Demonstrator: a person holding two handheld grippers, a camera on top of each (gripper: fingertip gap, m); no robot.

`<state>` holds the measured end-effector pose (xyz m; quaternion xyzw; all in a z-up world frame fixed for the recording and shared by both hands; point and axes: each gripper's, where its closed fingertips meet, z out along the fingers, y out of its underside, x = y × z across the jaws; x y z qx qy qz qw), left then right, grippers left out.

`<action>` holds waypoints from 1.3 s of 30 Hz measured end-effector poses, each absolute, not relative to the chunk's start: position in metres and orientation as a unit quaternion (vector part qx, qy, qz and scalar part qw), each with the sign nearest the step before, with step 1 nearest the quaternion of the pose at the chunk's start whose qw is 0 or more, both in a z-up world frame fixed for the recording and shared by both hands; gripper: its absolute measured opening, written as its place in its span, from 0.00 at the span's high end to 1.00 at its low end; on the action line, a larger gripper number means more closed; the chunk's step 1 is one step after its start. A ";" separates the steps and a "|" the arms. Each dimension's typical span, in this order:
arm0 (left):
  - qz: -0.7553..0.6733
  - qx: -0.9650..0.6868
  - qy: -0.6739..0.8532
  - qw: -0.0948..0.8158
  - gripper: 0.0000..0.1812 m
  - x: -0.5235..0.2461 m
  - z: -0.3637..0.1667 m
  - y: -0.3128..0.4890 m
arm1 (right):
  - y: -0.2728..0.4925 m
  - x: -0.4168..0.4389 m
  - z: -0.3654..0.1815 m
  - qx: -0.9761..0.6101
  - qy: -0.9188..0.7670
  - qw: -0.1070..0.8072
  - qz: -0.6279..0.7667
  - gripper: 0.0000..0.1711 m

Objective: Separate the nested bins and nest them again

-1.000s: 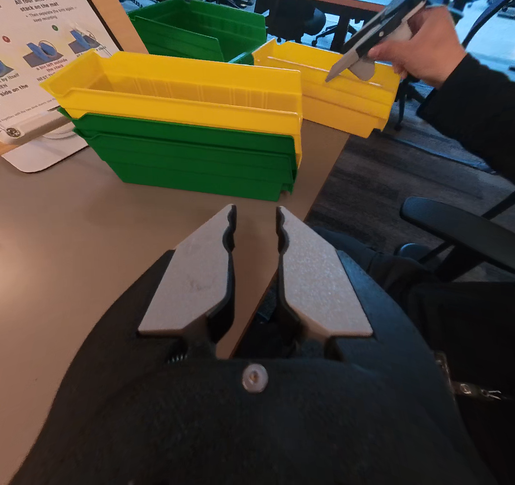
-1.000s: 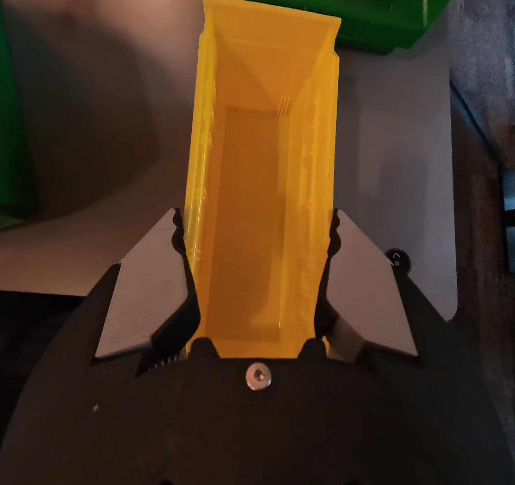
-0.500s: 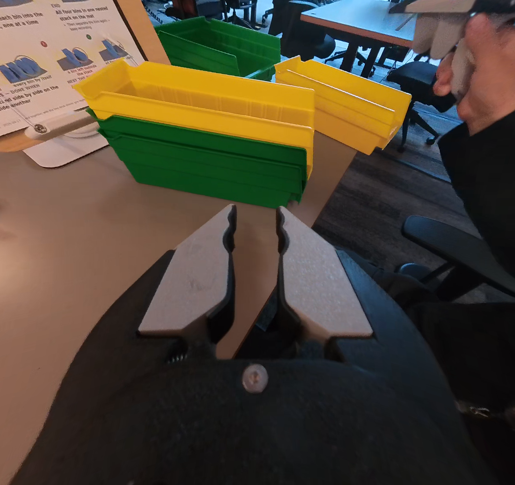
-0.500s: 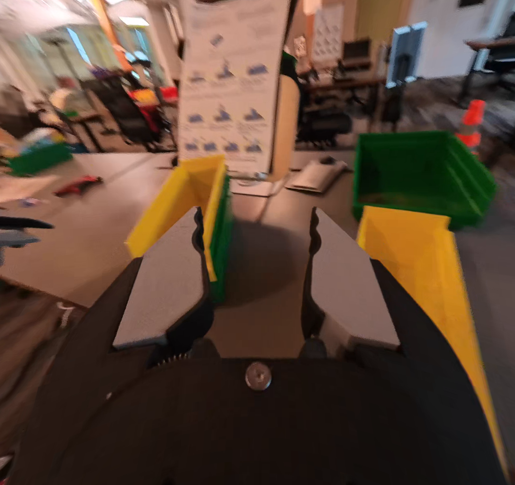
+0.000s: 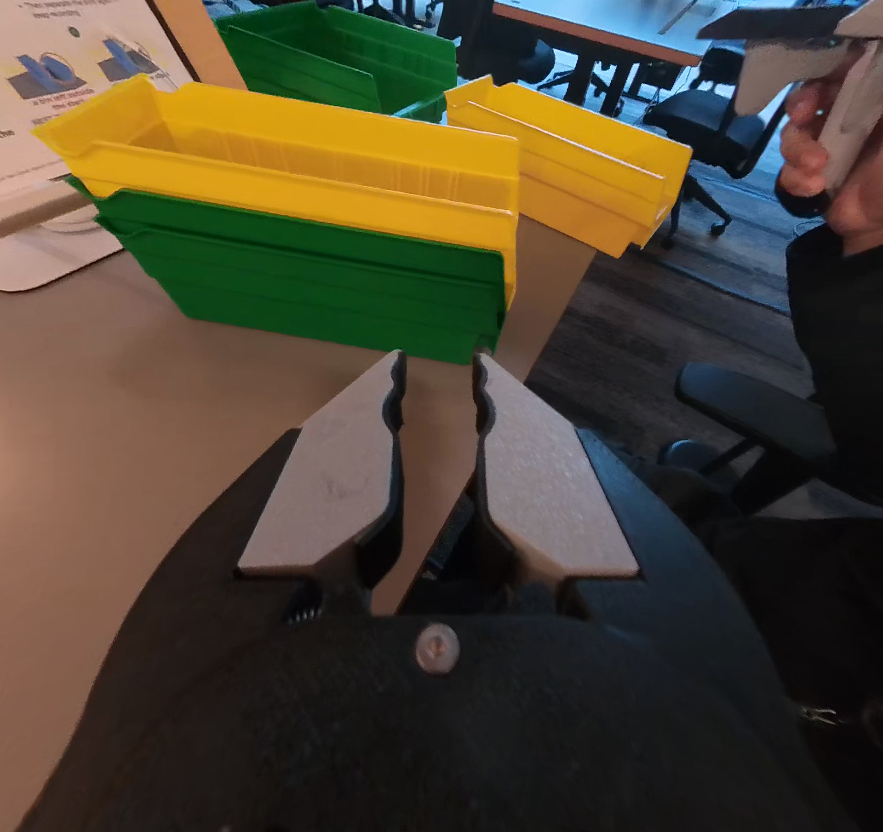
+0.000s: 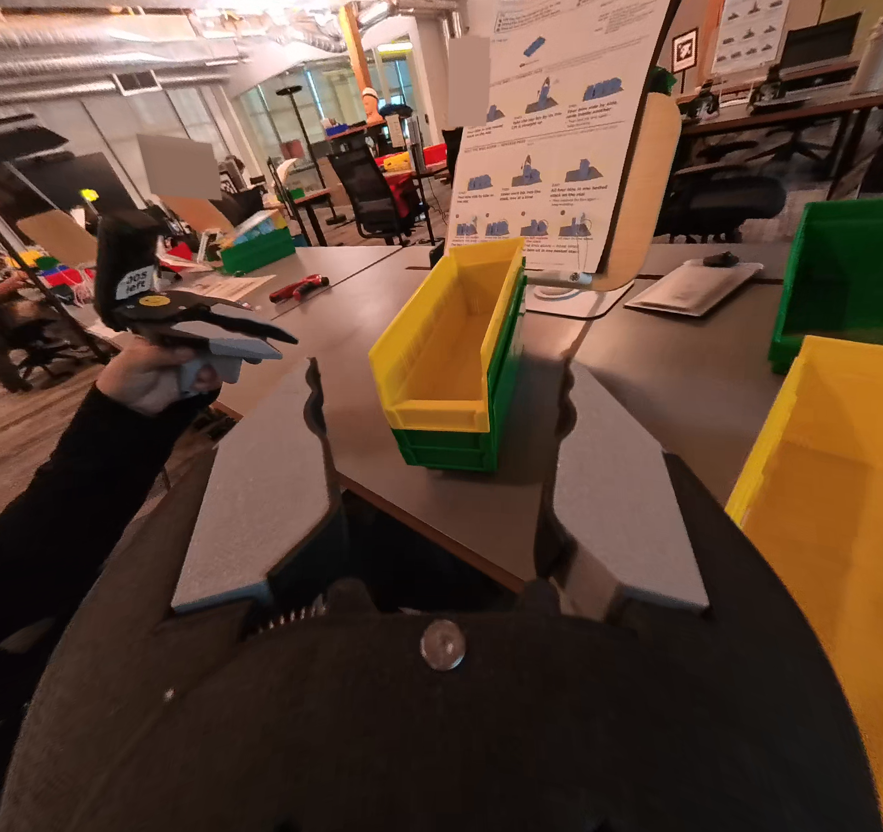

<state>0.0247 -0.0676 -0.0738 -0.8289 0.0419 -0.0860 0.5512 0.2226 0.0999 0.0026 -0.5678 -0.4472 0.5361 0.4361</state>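
A yellow bin [image 5: 306, 173] sits nested on top of green bins [image 5: 334, 283] on the brown table; the stack also shows in the right wrist view [image 6: 444, 331]. A second yellow bin [image 5: 573, 164] stands alone to the right, overhanging the table edge, and fills the right of the right wrist view [image 6: 812, 498]. My left gripper [image 5: 439, 360] is narrowly open and empty, just short of the stack's near end. My right gripper [image 6: 439, 369] is wide open and empty, raised off the table and facing the stack's short end.
A wide green bin [image 5: 334, 54] stands behind the stack. An instruction board [image 6: 564, 116] on a stand rises at the back of the table [image 6: 669, 379]. A grey pouch [image 6: 693, 288] and a red tool [image 6: 298, 288] lie farther off. Office chairs stand past the table edge.
My right gripper let go of the lone yellow bin, opened wide and lifted back away from it. My left gripper edged a little closer to the stack.
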 end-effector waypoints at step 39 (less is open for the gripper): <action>-0.065 -0.832 0.064 0.547 0.86 0.028 -0.074 -0.074 | 0.080 0.210 -0.030 -0.558 -0.520 0.378 0.525 1.00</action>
